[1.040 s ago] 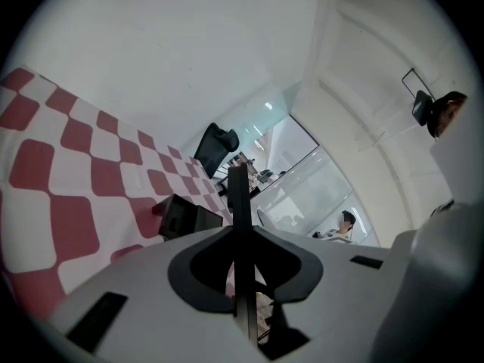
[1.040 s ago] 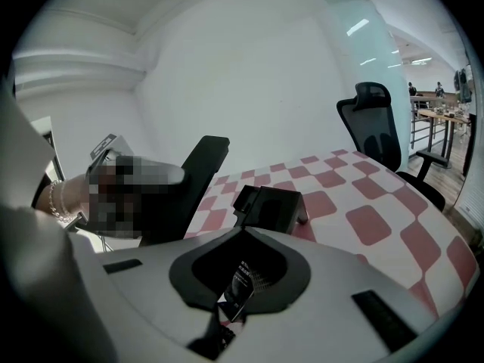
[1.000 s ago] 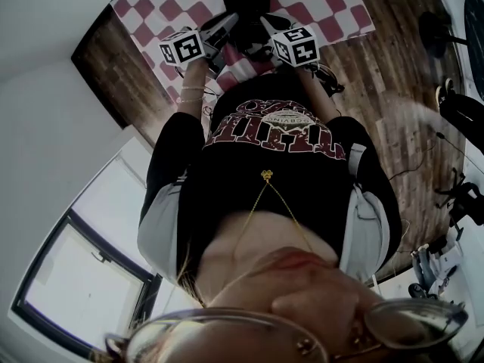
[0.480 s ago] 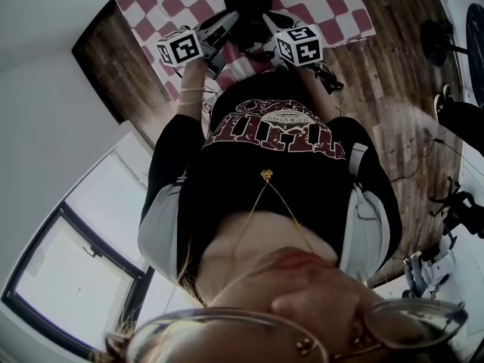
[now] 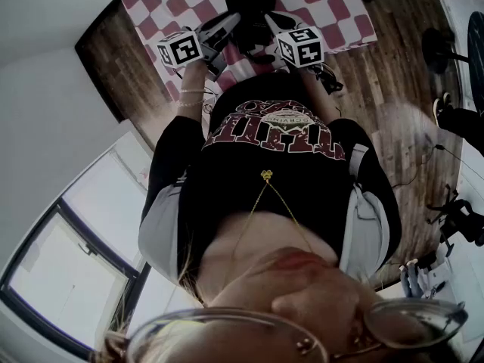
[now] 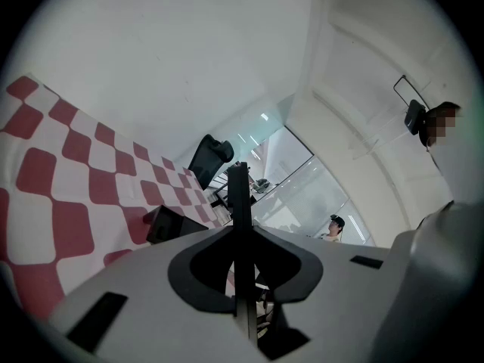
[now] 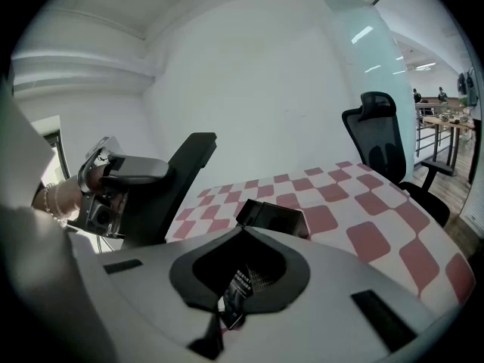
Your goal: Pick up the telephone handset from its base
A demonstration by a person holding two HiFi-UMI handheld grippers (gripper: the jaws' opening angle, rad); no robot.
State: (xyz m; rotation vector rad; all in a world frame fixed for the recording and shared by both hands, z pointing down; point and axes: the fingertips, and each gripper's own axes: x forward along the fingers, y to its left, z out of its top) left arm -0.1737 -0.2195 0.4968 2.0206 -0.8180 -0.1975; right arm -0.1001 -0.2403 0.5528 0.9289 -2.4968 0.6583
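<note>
Left gripper point(image 6: 240, 181): jaws sit pressed together, empty. Right gripper point(image 5: 266, 21): jaw state indiscernible. Black boxy telephone point(image 7: 274, 218) on red-and-white chequered cloth point(image 7: 363, 203); its parts indistinguishable.

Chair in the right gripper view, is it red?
No, the office chair standing by the red-and-white checked tablecloth is black.

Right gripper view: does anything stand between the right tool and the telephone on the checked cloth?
Nothing visible does. The telephone sits on the checked cloth straight ahead of the right tool, with nothing seen between them. The handset cannot be told apart from the base.
</note>
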